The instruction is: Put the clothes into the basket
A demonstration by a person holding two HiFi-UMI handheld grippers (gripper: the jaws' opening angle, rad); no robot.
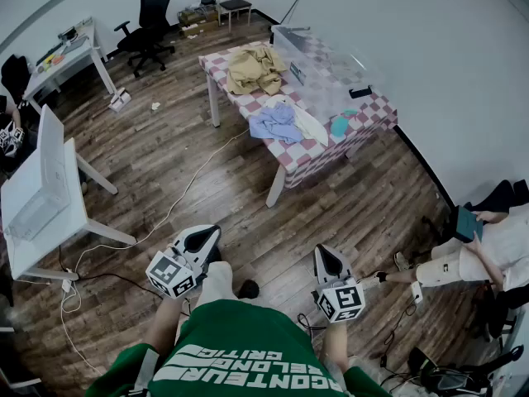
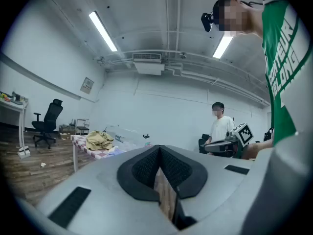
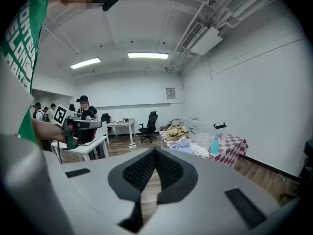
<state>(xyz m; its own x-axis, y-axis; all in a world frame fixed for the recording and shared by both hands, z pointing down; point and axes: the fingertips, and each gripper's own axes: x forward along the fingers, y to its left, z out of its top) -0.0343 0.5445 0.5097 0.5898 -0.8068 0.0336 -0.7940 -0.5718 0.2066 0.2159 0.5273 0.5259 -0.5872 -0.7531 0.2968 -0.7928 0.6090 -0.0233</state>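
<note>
Three garments [image 1: 277, 122] — beside clear basket [image 1: 326, 64] | left claw [image 1: 204, 237], right claw [image 1: 324, 255] closed

A checkered table [image 1: 374, 107] is seen on the wood floor [image 1: 207, 205]; a tan garment [image 1: 256, 69] is heaped at its far end, a blue garment [image 1: 275, 124] and white garment [image 1: 310, 125] nearer, beside a clear basket [image 1: 326, 73] and teal bottle [image 1: 340, 125]

The head view looks steeply down from standing height, the table [image 1: 302, 162] well ahead. Both gripper views, held low, look along their jaws and take in that same distant table with its clothes [image 1: 258, 70].
</note>
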